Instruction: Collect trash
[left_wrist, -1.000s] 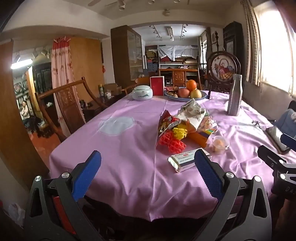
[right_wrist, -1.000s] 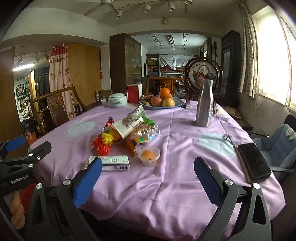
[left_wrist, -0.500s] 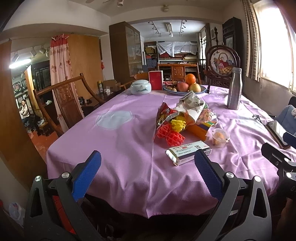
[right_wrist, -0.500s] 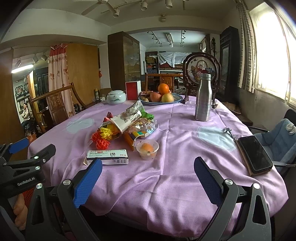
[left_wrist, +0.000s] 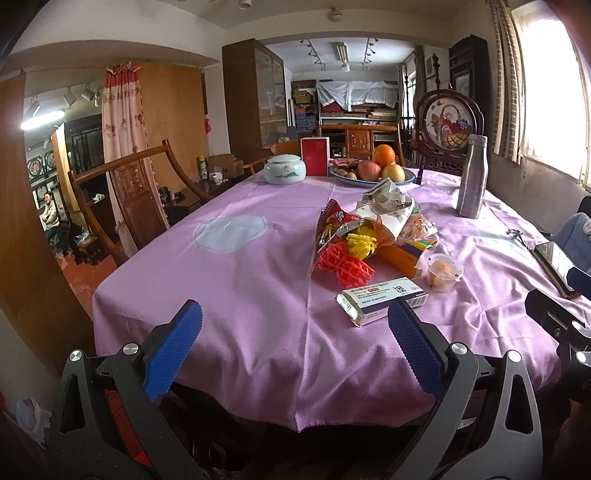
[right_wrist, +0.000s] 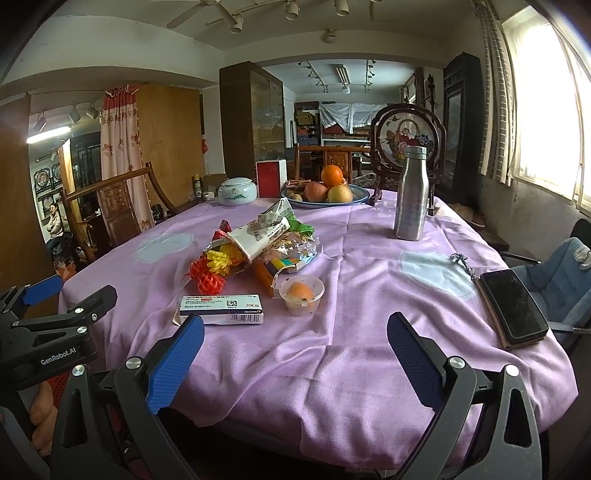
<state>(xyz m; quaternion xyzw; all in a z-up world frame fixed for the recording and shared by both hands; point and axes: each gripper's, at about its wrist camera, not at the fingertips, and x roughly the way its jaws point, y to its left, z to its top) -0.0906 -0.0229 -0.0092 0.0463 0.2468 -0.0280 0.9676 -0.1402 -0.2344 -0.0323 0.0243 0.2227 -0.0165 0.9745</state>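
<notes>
A heap of trash (left_wrist: 373, 232) (right_wrist: 258, 247) lies mid-table on the purple cloth: crumpled snack wrappers, red and yellow foam fruit nets (left_wrist: 343, 264) (right_wrist: 208, 273) and an orange carton. In front of it lie a white medicine box (left_wrist: 382, 299) (right_wrist: 221, 308) and a small plastic cup (left_wrist: 443, 271) (right_wrist: 302, 294) with something orange inside. My left gripper (left_wrist: 293, 345) hangs open at the table's near edge, left of the box. My right gripper (right_wrist: 295, 354) is open too, over the near edge, below the cup. Neither holds anything.
Farther back stand a steel bottle (left_wrist: 472, 175) (right_wrist: 412, 194), a fruit plate (right_wrist: 327, 194), a pale lidded jar (left_wrist: 284, 169) and a red box (left_wrist: 314, 156). A phone (right_wrist: 513, 306) and keys (right_wrist: 461, 260) lie at the right. Wooden chairs (left_wrist: 125, 192) stand on the left.
Both grippers have risen and tipped slightly down, so the table sits lower and more of its top shows. Nothing on the table has moved. Both stay open.
</notes>
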